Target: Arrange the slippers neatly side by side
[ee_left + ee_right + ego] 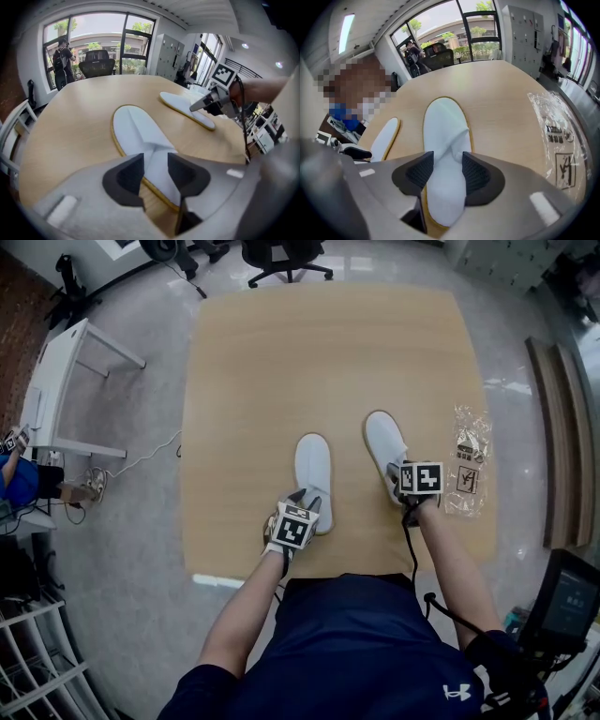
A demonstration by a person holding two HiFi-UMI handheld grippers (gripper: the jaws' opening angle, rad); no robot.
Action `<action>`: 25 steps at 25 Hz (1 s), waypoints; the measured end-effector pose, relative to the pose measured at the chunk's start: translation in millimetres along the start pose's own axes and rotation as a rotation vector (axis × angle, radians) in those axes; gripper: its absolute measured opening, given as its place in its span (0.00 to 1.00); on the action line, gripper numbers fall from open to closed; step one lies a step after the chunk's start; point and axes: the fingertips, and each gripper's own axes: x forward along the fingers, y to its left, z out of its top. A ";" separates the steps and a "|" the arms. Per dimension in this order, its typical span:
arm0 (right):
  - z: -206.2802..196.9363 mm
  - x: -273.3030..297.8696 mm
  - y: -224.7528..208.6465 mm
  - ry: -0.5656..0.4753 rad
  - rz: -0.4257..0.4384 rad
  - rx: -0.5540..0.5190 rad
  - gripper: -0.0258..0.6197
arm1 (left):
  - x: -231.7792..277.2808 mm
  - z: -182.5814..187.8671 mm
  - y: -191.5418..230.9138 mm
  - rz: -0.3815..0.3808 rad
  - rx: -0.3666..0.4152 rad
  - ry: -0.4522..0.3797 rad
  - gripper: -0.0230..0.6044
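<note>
Two white slippers are lying on the wooden tabletop (281, 381), both with their toes pointing away from the person. The left slipper (312, 465) is sitting nearer the person and looks almost straight. The right slipper (382, 439) is lying a bit farther away, and it is leaning at a slant, with its toe tipping toward the other one. There is a gap of bare wood between them, so they are near each other but not touching.

The left gripper (154, 173) is hanging over the heel end of the left slipper. Its jaws are standing apart with the white slipper showing between them, and they do not look like they are squeezing it. The right gripper (448, 171) is down on the heel end of the right slipper. Its jaws are pinching the soft white top, which is bunching up between the pads.

A crinkly clear plastic bag (469, 460) is lying on the tabletop just to the right of the right slipper.

So the job looks only partly done. Both slippers are out and facing the same way, but they are not lined up. I think the right slipper needs turning straight and pulling back beside the left one, so the heels and toes are matching.
</note>
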 end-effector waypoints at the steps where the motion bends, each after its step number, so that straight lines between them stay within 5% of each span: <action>1: -2.8 -0.4 2.6 -0.009 -0.001 0.018 0.35 | 2.7 -0.6 0.3 0.001 0.008 -0.003 0.29; 7: -6.8 -2.7 17.1 -0.065 0.111 0.117 0.44 | 8.8 -1.6 1.5 -0.006 0.028 -0.014 0.28; 9: 1.6 -12.2 14.3 -0.109 0.146 0.050 0.46 | 5.5 1.3 0.4 -0.012 0.028 -0.020 0.28; 14: 34.2 -23.8 27.7 -0.157 0.138 -0.727 0.51 | -0.4 0.2 3.0 -0.015 0.064 -0.013 0.29; 17: 35.8 -13.7 43.8 -0.084 0.185 -0.931 0.59 | 1.0 -0.3 3.2 -0.015 0.101 0.015 0.34; 20: 24.0 -1.1 50.1 -0.034 0.192 -0.938 0.60 | 1.8 0.2 1.8 -0.014 0.127 0.051 0.37; 25: 6.9 1.8 60.4 -0.129 0.153 -0.672 0.59 | 0.0 -0.9 8.5 -0.023 0.136 0.048 0.37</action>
